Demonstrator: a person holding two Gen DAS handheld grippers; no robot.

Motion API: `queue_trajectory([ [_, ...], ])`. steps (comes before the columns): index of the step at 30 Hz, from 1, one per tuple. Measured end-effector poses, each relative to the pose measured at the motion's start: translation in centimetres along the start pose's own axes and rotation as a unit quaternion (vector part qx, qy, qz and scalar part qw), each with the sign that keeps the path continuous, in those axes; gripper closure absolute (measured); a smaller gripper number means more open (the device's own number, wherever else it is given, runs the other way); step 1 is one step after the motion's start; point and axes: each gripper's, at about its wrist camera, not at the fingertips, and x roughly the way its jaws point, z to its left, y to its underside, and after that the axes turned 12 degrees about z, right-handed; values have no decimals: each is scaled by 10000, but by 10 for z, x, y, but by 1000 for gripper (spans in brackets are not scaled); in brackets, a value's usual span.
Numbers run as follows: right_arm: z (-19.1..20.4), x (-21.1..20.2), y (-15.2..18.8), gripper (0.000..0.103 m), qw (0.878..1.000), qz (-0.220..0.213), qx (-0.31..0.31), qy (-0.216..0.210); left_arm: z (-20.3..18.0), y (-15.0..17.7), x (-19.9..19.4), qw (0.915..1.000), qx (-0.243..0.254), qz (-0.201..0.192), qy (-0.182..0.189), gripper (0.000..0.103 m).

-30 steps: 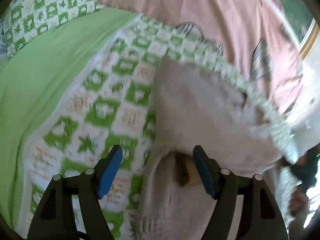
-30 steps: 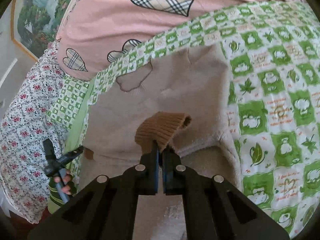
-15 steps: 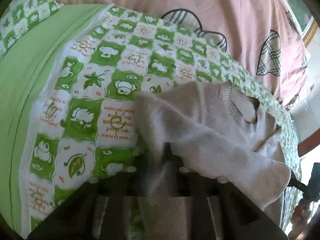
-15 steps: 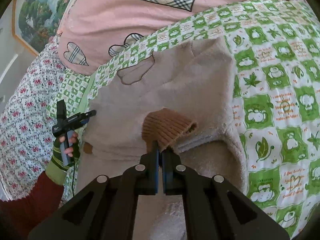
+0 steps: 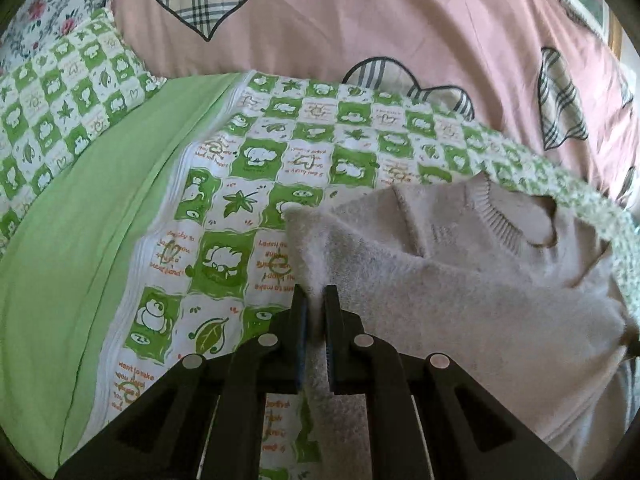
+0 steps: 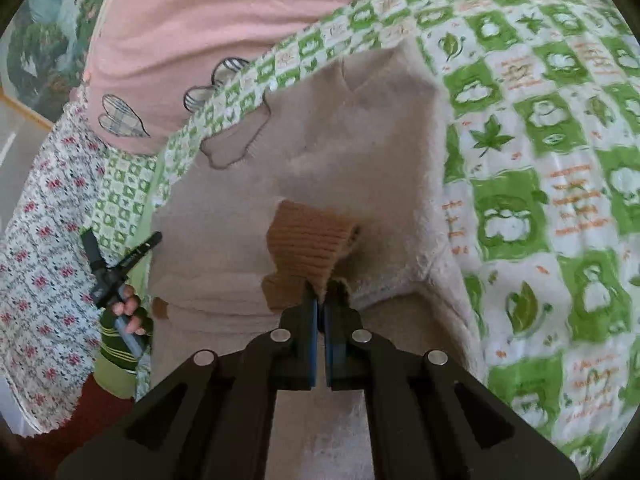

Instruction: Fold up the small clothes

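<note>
Left gripper, earlier wide, now pinches sweater; right gripper still clamps cuff

The bed's green-checked quilt carries a beige sweater at three o'clock, pink duvet at twelve.

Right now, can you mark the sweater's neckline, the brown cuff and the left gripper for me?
sweater neckline (image 5: 516, 220), left wrist view, on the ribbed collar band.
brown cuff (image 6: 308, 240), right wrist view, on the ribbed knit middle.
left gripper (image 5: 315, 300), left wrist view, midway between the fingertips, pinched on beige fabric.
</note>
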Motion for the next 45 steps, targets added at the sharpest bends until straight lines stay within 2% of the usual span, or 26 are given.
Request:
queue_trajectory([
  [3,-1,6,-2,100,9971,63,-12,754,-1,5,5,9998,-28,116,-133,96],
  [5,-1,1,0,100,9959,-59,77,904,-2,4,4,9997,-23,147,-174,94],
  [7,13,-11,6,100,9931,-392,-56,1105,-3,5,0,9997,-29,130,-213,89],
  [10,47,-10,13,100,9928,-649,-598,804,-7,7,0,9993,7,196,-332,88],
  [12,58,9,7,100,9943,-439,-747,616,-9,7,1,9988,42,231,-431,88],
  [16,34,41,-8,102,9915,-68,-283,1270,-2,11,-3,9983,-57,347,-465,83],
  [18,21,29,-4,102,9961,-227,69,846,5,18,-13,9984,-135,412,-368,76],
  [20,23,7,8,100,9937,-540,119,975,13,30,-32,9989,-171,344,-273,71],
  [21,23,-2,15,99,9926,-653,126,1014,17,38,-41,9991,-187,329,-212,68],
  [23,20,-22,32,96,9929,-804,216,855,25,62,-64,9992,-275,282,2,56],
  [24,18,-28,40,87,9931,-842,241,775,30,74,-74,9990,-340,264,109,52],
  [25,16,-38,52,67,9931,-902,238,707,34,93,-86,9985,-419,255,253,46],
  [27,20,-47,69,47,9926,-1025,156,630,42,125,-102,9971,-507,281,493,45],
  [32,29,-54,113,47,9936,-1074,-44,333,45,203,-130,9940,-600,534,745,45],
  [36,30,-53,140,47,9941,-1061,-154,159,46,259,-146,9898,-702,774,970,39],
  [40,27,-51,163,47,9950,-950,-292,63,46,298,-155,9869,-594,935,1170,35],
  [45,18,-61,190,47,9948,-856,-473,-267,39,331,-167,9834,-420,1023,1441,28],
])
